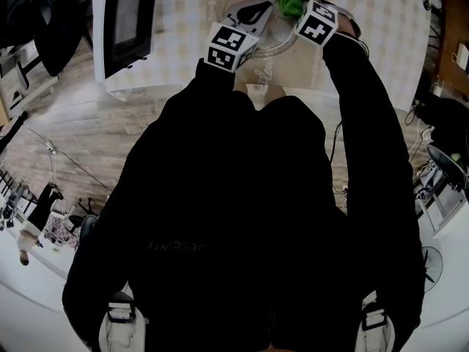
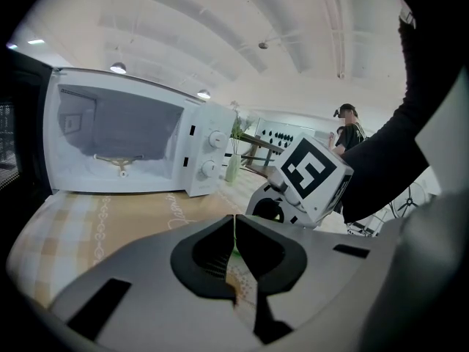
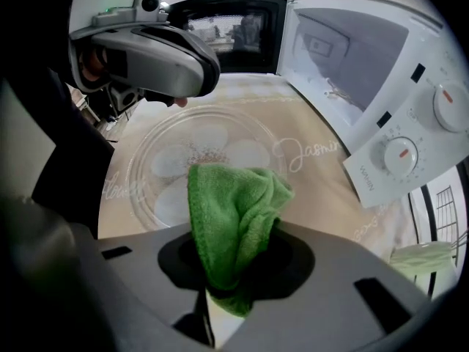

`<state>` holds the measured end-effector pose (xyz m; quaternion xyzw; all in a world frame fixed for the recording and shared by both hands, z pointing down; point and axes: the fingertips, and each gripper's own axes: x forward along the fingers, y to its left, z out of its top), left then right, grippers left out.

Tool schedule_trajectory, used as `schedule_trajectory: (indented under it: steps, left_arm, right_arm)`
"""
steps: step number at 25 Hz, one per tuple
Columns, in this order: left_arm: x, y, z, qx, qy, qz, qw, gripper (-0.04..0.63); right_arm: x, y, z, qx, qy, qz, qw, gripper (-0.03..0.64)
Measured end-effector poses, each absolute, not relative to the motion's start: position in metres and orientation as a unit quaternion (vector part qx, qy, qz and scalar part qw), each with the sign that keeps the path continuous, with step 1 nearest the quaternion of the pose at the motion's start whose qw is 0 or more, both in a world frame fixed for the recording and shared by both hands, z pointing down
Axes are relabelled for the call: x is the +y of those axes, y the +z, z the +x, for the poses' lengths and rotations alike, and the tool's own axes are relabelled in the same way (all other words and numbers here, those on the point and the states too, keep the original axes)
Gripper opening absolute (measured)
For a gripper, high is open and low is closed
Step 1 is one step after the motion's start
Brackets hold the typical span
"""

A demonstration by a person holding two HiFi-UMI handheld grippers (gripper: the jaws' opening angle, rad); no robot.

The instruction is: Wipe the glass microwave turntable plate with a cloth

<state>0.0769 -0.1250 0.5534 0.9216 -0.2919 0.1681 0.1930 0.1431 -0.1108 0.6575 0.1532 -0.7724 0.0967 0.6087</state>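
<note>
The clear glass turntable plate (image 3: 165, 163) lies flat on the patterned tablecloth in front of the microwave, and its rim also shows in the head view (image 1: 277, 41). My right gripper (image 3: 234, 270) is shut on a bunched green cloth (image 3: 234, 211), held just above the plate's near edge. The head view shows the cloth (image 1: 289, 2) ahead of the right gripper (image 1: 297, 9). My left gripper (image 2: 234, 226) has its jaws shut together. In the right gripper view the left gripper (image 3: 178, 100) has its tips at the plate's far rim. Whether it touches the plate I cannot tell.
A white microwave (image 2: 124, 141) stands open behind the plate, its control panel (image 3: 403, 138) at the right and its dark door (image 1: 128, 17) swung out left. A pale green bottle (image 2: 231, 169) stands beside it. A person (image 2: 348, 130) stands far off. The table's front edge (image 1: 183, 86) is near my body.
</note>
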Motion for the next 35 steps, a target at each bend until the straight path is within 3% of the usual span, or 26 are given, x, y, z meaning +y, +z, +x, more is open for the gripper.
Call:
schedule_trajectory:
  steps: [35]
  left_arm:
    - [-0.079,0.556,0.054,-0.279,0.187,0.921,0.198,0.023]
  right_arm:
    - [0.047,0.651,0.099,-0.792,0.212,0.034,0.571,0.110]
